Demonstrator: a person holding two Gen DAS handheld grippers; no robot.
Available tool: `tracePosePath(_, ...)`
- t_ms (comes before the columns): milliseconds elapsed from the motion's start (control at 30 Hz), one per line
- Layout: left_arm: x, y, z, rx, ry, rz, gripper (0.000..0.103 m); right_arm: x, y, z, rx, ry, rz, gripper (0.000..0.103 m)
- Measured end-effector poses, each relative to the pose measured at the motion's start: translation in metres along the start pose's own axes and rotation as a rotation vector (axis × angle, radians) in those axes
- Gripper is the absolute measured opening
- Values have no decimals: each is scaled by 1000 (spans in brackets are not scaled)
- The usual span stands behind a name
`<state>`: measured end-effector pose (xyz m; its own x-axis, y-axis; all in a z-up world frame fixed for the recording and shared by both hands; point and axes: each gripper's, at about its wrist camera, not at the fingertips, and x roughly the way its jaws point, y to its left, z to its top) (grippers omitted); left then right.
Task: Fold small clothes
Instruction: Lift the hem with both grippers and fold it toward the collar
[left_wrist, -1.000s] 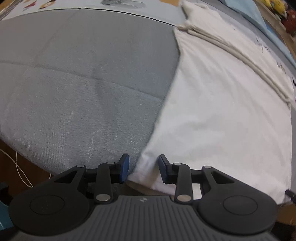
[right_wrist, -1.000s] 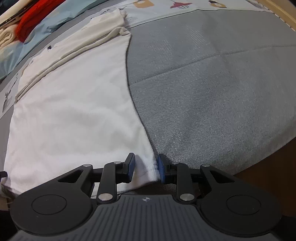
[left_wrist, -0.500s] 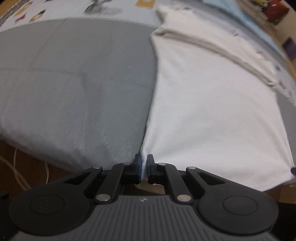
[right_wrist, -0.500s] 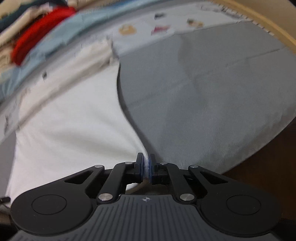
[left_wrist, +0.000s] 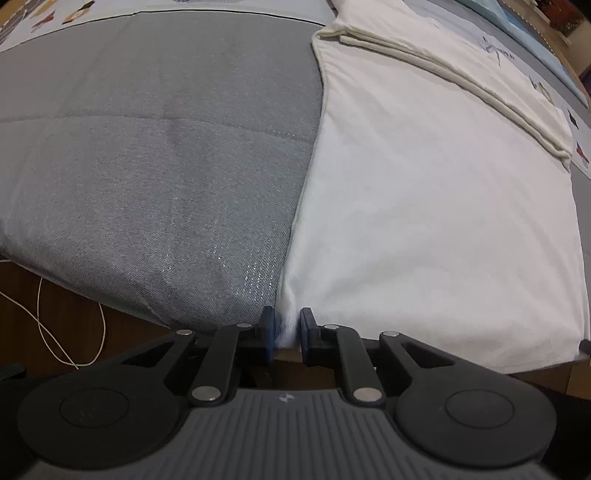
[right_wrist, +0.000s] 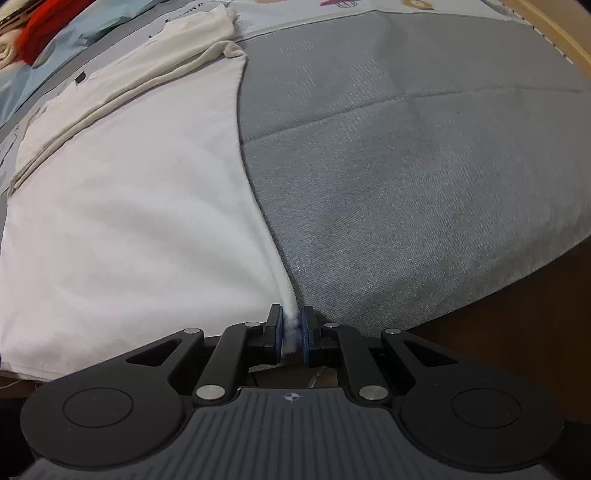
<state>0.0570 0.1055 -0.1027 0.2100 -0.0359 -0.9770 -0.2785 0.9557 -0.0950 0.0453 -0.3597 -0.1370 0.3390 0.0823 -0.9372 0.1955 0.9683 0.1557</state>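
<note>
Left gripper (left_wrist: 287, 326): pressed together on the near left corner of the white garment (left_wrist: 424, 206); its blue pads had just closed and then eased slightly, with a bunch of cloth between them.
Right gripper (right_wrist: 291, 332): pinched the near right corner of the same garment (right_wrist: 129, 221); its jaws likewise had just closed and eased, with cloth pressed between the pads.
White garment: lay flat ahead of both grippers on the grey cover (left_wrist: 155, 166), its far part folded back in cream layers (left_wrist: 461, 77).
Grey cover: spread to the left of the left gripper and to the right of the right gripper (right_wrist: 424, 184).
White cord (left_wrist: 66, 332): lay on the brown floor, left of the left gripper.
Red cloth (right_wrist: 48, 26): far ahead, left of the right gripper.
</note>
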Motion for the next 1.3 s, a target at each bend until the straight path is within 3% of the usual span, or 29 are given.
tracePosePath(200,-21,-6,-5,27,-116,-36,6,-29,-4,3,17,-129,73,6)
tracePosePath(333,-61,-6,-7,45,-263,-114,6,-76,1,8,-22,-278,156,6)
tracePosePath(500,-110,-6,-12,63,-358,-188,5,-139,-5,8,-55,-430,255,5)
tracePosePath(767,-227,21,-60,118,-472,-296,5,-232,-55,-31,3,-515,422,5)
tracePosePath(900,-259,30,-81,120,-491,-330,5,-248,-80,-47,104,-520,466,5)
tracePosePath(1067,-233,15,-45,136,-458,-275,4,-207,-81,-19,187,-457,424,5)
tracePosePath(1200,-190,-5,16,163,-454,-212,4,-166,-59,28,164,-432,349,5)
tracePosePath(1300,-147,-9,74,108,-421,-185,4,-124,-47,79,190,-379,301,5)
